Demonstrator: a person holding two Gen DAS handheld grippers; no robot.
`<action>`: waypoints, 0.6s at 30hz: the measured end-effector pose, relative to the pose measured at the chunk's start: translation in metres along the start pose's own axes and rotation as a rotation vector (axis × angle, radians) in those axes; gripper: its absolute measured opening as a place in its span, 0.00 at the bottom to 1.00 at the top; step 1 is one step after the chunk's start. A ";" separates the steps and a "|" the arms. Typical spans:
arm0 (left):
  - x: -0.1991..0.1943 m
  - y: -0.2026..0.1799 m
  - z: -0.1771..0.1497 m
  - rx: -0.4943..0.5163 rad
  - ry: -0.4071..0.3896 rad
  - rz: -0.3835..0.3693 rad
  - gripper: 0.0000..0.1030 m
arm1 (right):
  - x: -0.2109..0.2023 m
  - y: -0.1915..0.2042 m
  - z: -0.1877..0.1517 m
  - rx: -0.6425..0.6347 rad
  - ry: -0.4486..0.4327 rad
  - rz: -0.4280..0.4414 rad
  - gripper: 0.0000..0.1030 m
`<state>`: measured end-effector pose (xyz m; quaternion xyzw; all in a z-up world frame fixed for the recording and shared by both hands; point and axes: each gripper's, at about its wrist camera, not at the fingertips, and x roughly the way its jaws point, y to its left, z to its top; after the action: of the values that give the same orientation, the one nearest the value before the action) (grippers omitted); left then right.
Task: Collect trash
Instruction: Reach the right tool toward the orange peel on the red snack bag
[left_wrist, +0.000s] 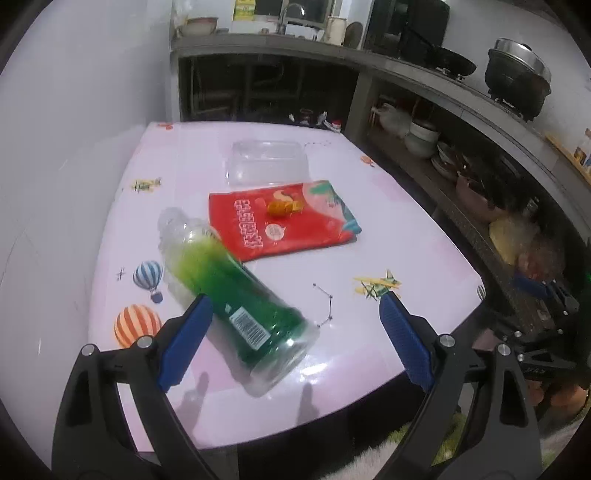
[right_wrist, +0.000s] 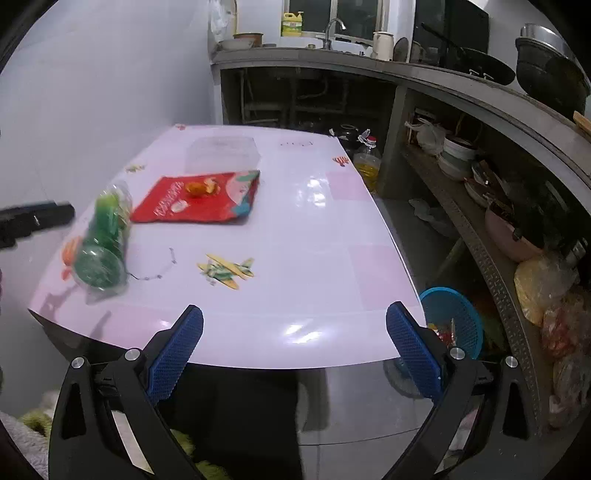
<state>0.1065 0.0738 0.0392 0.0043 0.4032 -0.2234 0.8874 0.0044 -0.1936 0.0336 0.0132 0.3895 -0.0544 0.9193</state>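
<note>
Bottle: I see a clear plastic bottle (left_wrist: 236, 295) with a green label lying on its side near the table's (left_wrist: 388, 332) left edge, toward the near corner. Its long axis runs diagonally; the base points at the near edge, the neck toward the far left corner.
Wrapper: a red snack bag (left_wrist: 280, 221) lies flat mid-table, just beyond the bottle's neck end, with a small orange piece (left_wrist: 282, 207) on it.
Tray: a clear plastic container (left_wrist: 267, 162) sits beyond the bag, toward the far edge.
Left gripper (left_wrist: 295, 314): my jaws are spread wide over the bottle's base end, gripping nothing.
Right gripper (right_wrist: 294, 325): wide open over the near edge, empty.
Basket: a blue basket (right_wrist: 454, 317) stands on the floor off the near right corner.
</note>
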 end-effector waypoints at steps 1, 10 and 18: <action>-0.003 0.004 -0.001 -0.021 -0.009 0.008 0.85 | -0.002 -0.001 0.002 0.009 -0.001 0.005 0.94; -0.007 0.046 -0.012 -0.175 -0.071 0.054 0.85 | 0.006 0.011 0.040 0.065 -0.184 0.131 0.94; 0.015 0.083 -0.016 -0.316 -0.023 0.025 0.85 | 0.087 0.043 0.091 0.100 -0.058 0.343 0.92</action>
<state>0.1367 0.1456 0.0036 -0.1332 0.4230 -0.1462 0.8843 0.1344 -0.1651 0.0335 0.1238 0.3514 0.0836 0.9242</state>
